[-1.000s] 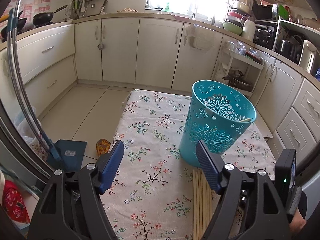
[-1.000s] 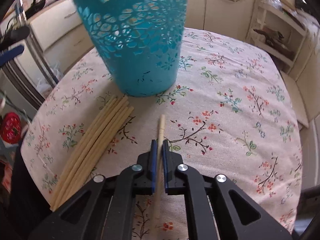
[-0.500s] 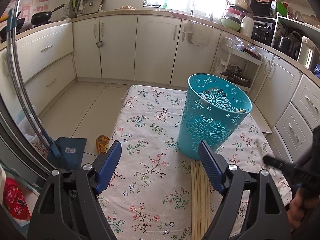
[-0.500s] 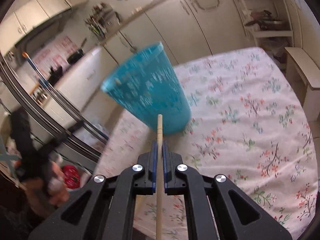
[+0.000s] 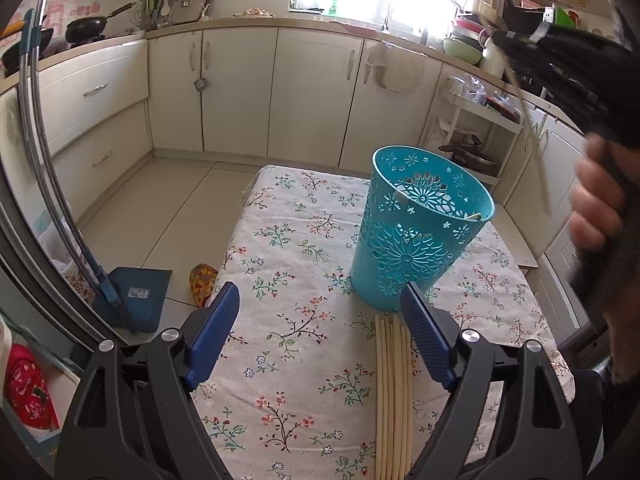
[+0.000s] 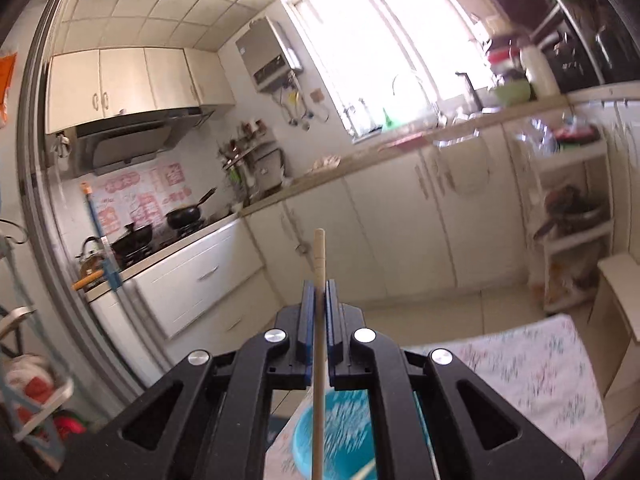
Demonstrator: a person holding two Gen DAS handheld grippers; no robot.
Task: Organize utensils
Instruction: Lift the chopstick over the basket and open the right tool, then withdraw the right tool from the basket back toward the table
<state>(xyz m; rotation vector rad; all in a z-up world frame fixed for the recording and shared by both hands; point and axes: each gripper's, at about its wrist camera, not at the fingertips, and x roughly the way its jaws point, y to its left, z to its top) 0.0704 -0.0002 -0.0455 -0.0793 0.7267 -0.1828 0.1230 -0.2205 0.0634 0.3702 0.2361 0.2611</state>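
A teal perforated cup (image 5: 420, 228) stands upright on the floral tablecloth (image 5: 288, 248), with one chopstick end showing at its rim. Several wooden chopsticks (image 5: 392, 392) lie side by side in front of the cup. My left gripper (image 5: 320, 320) is open and empty, low over the cloth, with the chopsticks near its right finger. My right gripper (image 6: 318, 292) is shut on a single chopstick (image 6: 319, 256) and held high, tilted up; the cup (image 6: 340, 436) shows blurred below it. The right gripper also shows at the upper right of the left wrist view (image 5: 520, 46).
Cream kitchen cabinets (image 5: 312, 92) run along the far wall. A white shelf rack (image 5: 476, 132) stands to the right of the table. A blue dustpan (image 5: 136, 292) and a slipper (image 5: 202, 280) lie on the floor to the left.
My right gripper has lifted the chopstick off the cloth and swung it up high above the cup. My left gripper has stayed open and nearly still.
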